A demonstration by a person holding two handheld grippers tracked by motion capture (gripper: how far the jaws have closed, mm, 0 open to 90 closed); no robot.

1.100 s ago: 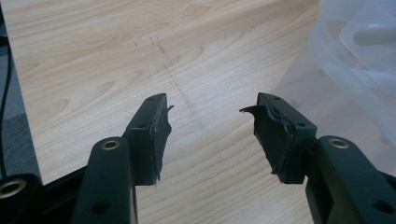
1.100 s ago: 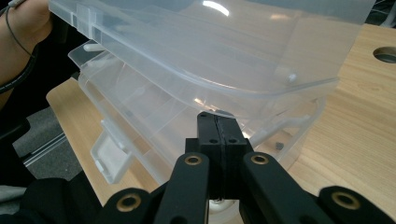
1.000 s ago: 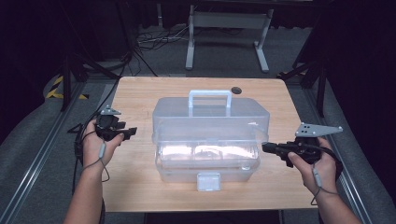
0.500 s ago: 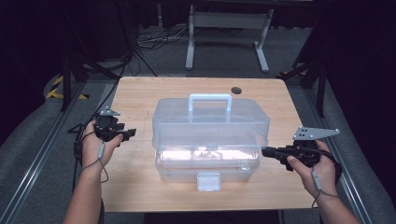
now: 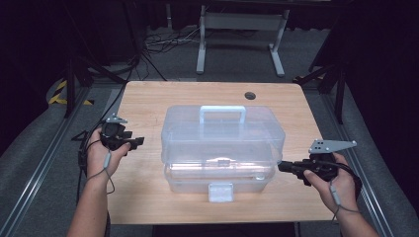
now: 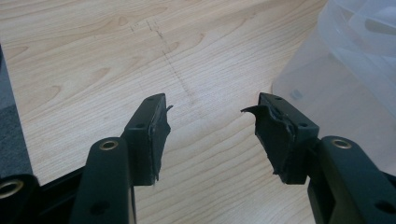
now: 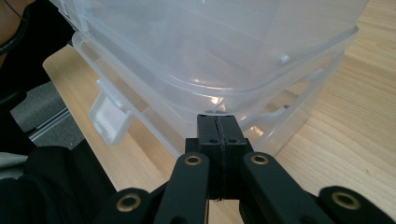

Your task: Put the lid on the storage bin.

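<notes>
light wooden table (image 5: 148, 207) carries a big clear plastic storage box with a moulded top handle (image 5: 222, 143), sitting mid-table, lid down, its white front latch tab (image 5: 221, 191) facing the person. judging by the layout, the step in hand is getting the lid open: right gripper (image 5: 282, 167) is pushed up to the box's right end with jaws fully together and nothing between them. in the right gripper view the closed tips (image 7: 219, 122) sit right at the seam where lid rim meets base; can't tell if they actually touch. looks like a wedge-and-pry attempt, or just a steadying poke. next move probably calls for either nudging the closed tips up under the lid lip or going to the front latch and flipping it first. left gripper (image 5: 138, 141) hovers well left of the box, jaws about half apart, empty, over bare wood (image 6: 205, 123), angled toward the box wall. both forearms come in low and level, wrists roughly straight.
</notes>
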